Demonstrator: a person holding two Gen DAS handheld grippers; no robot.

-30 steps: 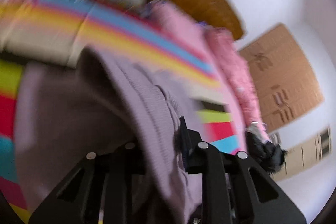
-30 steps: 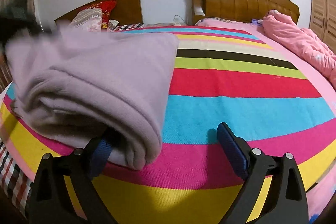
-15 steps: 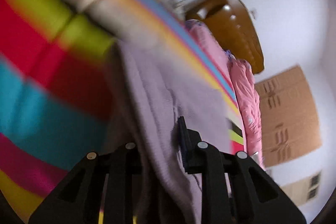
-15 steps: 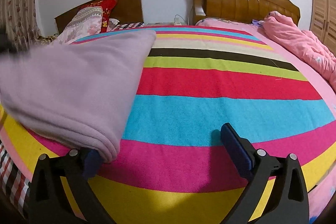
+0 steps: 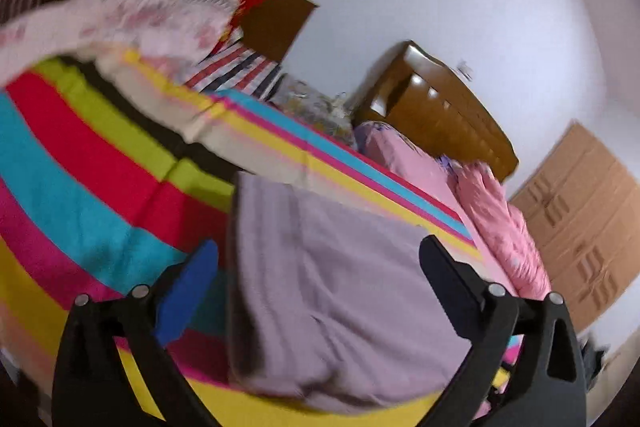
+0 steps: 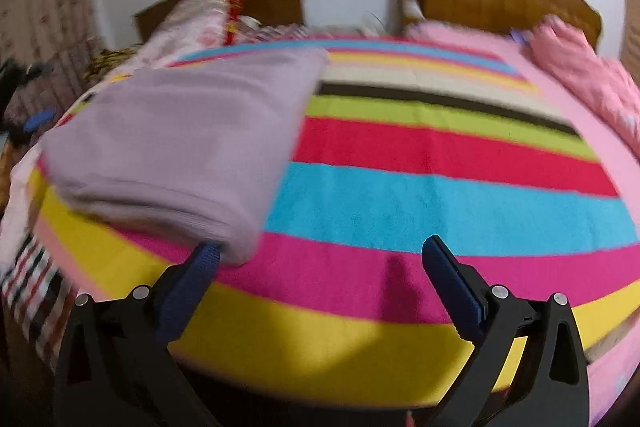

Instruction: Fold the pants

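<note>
Left wrist view: the left hand-held gripper [image 5: 320, 263] has just been opening and stands wide, pads clear of the folded lilac pants [image 5: 336, 291] lying between them on the striped bed [image 5: 80, 163]. Right hand-held gripper [image 6: 320, 259] also spread wide, gripping nothing; the pants' near corner lies just beside its left pad [image 6: 200, 267].
</note>
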